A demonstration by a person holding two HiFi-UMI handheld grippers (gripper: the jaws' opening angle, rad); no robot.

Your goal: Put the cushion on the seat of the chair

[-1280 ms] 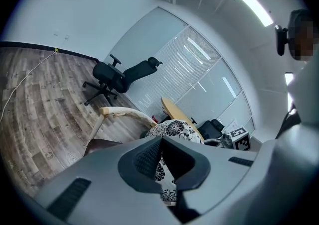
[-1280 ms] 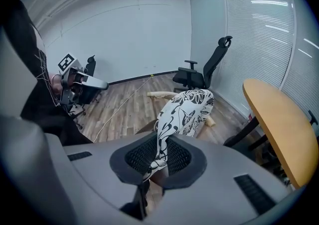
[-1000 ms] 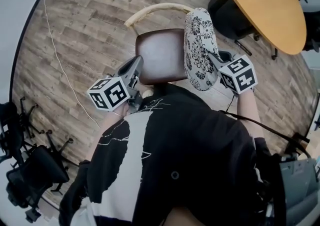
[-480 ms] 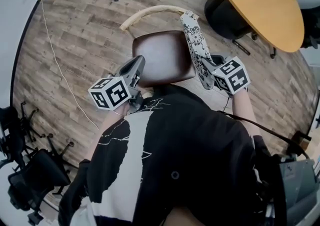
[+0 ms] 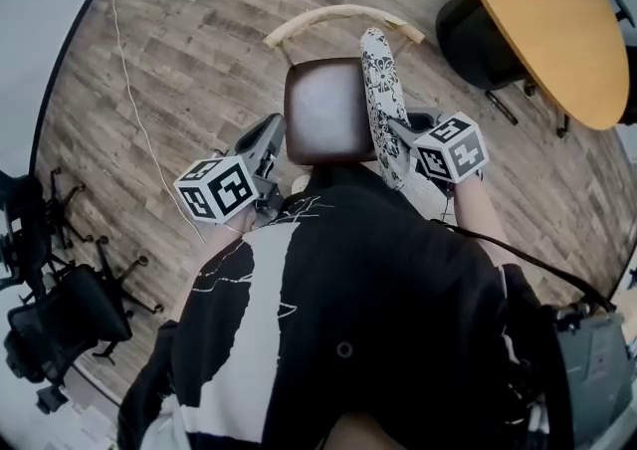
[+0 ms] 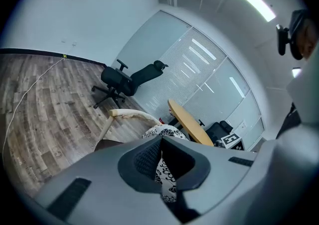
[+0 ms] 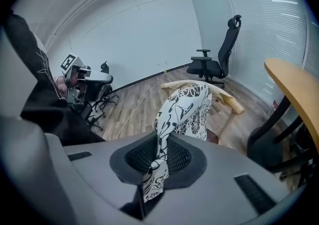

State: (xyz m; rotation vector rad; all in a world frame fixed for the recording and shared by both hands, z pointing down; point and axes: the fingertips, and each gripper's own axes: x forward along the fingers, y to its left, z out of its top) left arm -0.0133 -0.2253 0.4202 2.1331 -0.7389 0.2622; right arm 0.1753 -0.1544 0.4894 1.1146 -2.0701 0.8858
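The placing step looks in hand: the right tongs [image 5: 403, 129] pinch the cushion [image 5: 381, 105] on edge above the right side of the chair seat [image 5: 326, 112], the left tongs [image 5: 271, 134] slightly parted and empty at its left, so next it wants tipping flat and releasing

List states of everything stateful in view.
cushion: standing on edge, held by the right tool, not yet flat on the seat
chair seat: bare
right tool: shut on the cushion's edge
left tool: open, empty, beside the seat's left edge
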